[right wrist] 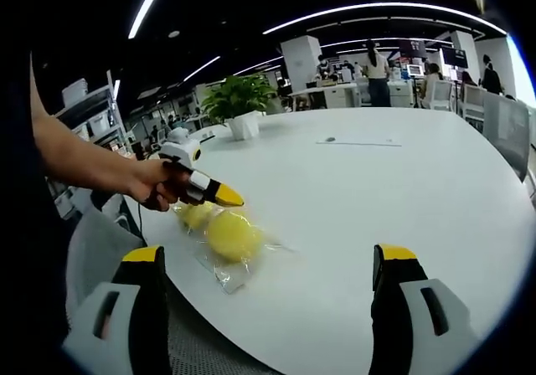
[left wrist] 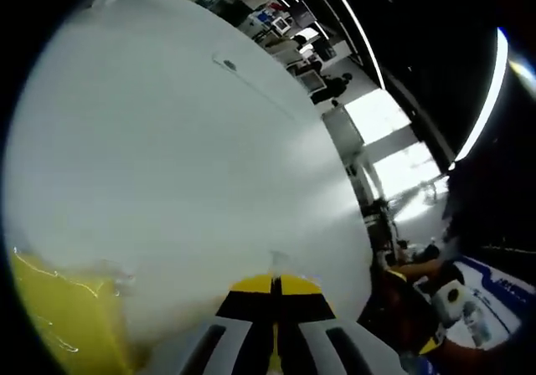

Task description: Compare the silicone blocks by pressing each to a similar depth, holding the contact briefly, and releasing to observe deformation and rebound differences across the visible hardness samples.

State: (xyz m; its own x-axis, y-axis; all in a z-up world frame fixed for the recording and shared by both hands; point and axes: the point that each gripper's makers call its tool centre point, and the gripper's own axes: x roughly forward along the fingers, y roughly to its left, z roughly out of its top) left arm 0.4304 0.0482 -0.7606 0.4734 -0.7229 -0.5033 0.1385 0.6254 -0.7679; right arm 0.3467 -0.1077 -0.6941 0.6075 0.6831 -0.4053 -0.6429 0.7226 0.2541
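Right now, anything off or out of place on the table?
Nothing spilled or damaged. One oddity: the yellow samples are still inside a crinkled clear bag near the table edge, so any press goes through plastic. The left gripper, jaws closed, hovers at the bag; the right gripper is open.

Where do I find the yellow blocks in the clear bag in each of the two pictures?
Left gripper view: the yellow blocks in the bag sit at the lower left edge, beside the closed yellow-tipped left gripper.
Right gripper view: the yellow blocks in the bag lie left of centre near the table's edge, under the left gripper.
Shared landmark: the white table.
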